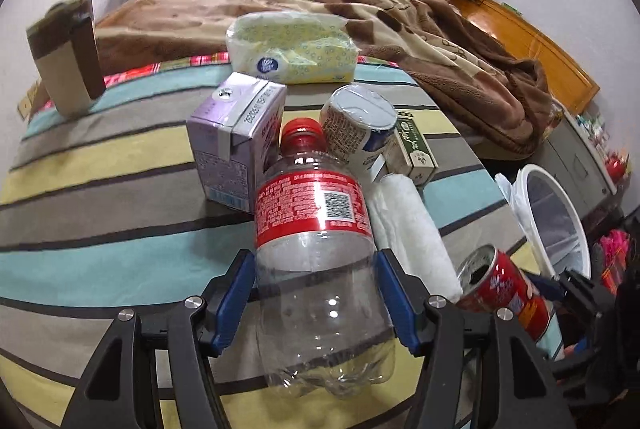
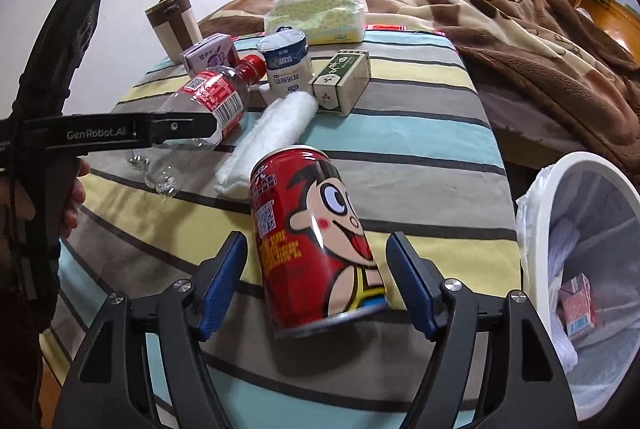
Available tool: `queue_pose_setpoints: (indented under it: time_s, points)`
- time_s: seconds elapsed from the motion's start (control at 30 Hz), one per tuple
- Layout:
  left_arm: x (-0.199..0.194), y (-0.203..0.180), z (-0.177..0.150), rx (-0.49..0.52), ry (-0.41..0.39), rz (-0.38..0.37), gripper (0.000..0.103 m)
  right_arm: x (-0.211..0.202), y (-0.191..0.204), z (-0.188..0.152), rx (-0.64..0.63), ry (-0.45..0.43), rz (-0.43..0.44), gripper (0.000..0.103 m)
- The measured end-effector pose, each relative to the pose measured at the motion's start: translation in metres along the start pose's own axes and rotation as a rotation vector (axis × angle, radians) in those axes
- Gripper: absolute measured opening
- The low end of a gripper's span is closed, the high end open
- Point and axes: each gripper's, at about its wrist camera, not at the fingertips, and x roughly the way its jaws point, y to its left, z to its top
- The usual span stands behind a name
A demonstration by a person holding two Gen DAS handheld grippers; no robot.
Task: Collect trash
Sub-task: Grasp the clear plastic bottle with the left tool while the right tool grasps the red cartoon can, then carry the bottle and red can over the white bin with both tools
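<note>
While the left gripper (image 1: pixel 316 299) presses its blue pads against both sides of a clear plastic bottle (image 1: pixel 316 249), the right gripper (image 2: pixel 316 283) stands open around a red can (image 2: pixel 316 241), with a visible gap between each pad and the can's wall. No earlier picture tells whether that can is lifted; it leans over the striped bedcover (image 2: pixel 420 157) between the fingers, though its foot may rest on the cloth.

The left wrist view looks straight down the bottle, red cap away from the tongs. Just past the cap stand a purple carton (image 1: pixel 236 145) and a tilted yogurt cup (image 1: pixel 356 127), with a green and white box (image 1: pixel 416 149) beside the cup and a tissue pack (image 1: pixel 292 47) farther out. A rolled white cloth (image 1: pixel 412 233) lies right of the bottle. This view catches the can only at its open top, low on the right, and the white bin (image 1: pixel 556 221) beyond it.

The right wrist view shows what the first cannot: the cartoon face on the can, the left gripper from the side with the bottle's lower half sticking out beneath its finger, and a hand (image 2: pixel 74 197) on that gripper's handle. It also looks into the bin, right of the tongs, where a red and white carton (image 2: pixel 576 309) lies in the liner. A brown cup (image 2: pixel 174 25) stands far off to the left.
</note>
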Motion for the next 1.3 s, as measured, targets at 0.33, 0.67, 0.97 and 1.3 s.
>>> queue_pose_setpoints:
  time_s: [0.33, 0.67, 0.97, 1.3]
  points:
    - [0.018, -0.009, 0.014, -0.048, 0.001, 0.038, 0.063, 0.001, -0.005, 0.0, 0.014, 0.002, -0.007, 0.073]
    - [0.024, -0.013, 0.018, -0.115, -0.021, 0.042, 0.062, 0.002, -0.004, -0.001, 0.017, 0.0, 0.002, 0.066]
    - [0.003, -0.023, 0.006, -0.105, -0.07, 0.052, 0.062, -0.004, -0.01, -0.006, 0.06, -0.026, 0.031, 0.057]
    - [-0.039, -0.037, -0.018, -0.099, -0.147, 0.034, 0.062, -0.028, -0.017, -0.01, 0.108, -0.098, 0.039, 0.056]
